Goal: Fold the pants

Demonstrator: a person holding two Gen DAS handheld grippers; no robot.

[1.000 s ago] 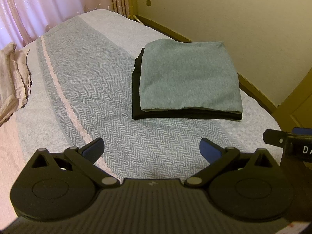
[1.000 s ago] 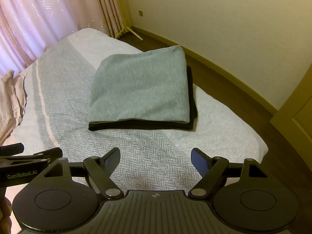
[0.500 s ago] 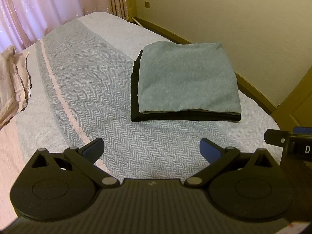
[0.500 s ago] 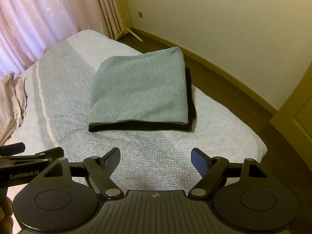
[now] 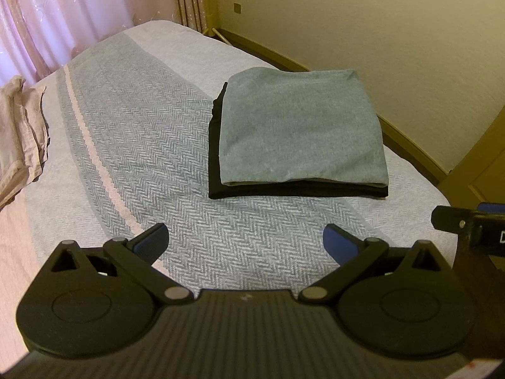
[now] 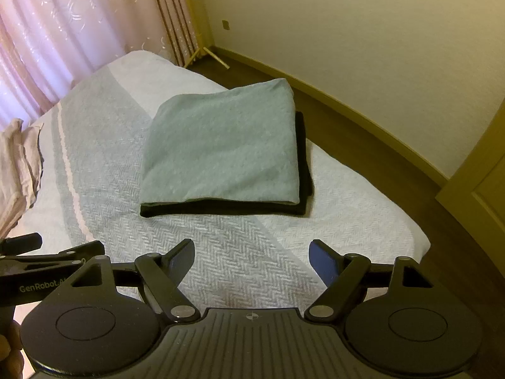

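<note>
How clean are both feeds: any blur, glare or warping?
Left wrist view: sharp, warm dim light, fisheye bends the cream wall; no glare on the folded grey-green pants. Right wrist view: equally sharp, pink curtains brightest, corners vignetted.

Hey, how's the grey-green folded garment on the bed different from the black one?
The grey-green folded garment lies on top, its whole upper face showing; the black folded garment lies beneath, showing only as a strip along the near edge and one side. The grey-green one looks pale and heathered; the black one is plain and dark. Both are folded flat in one stack on the herringbone bedspread.
</note>
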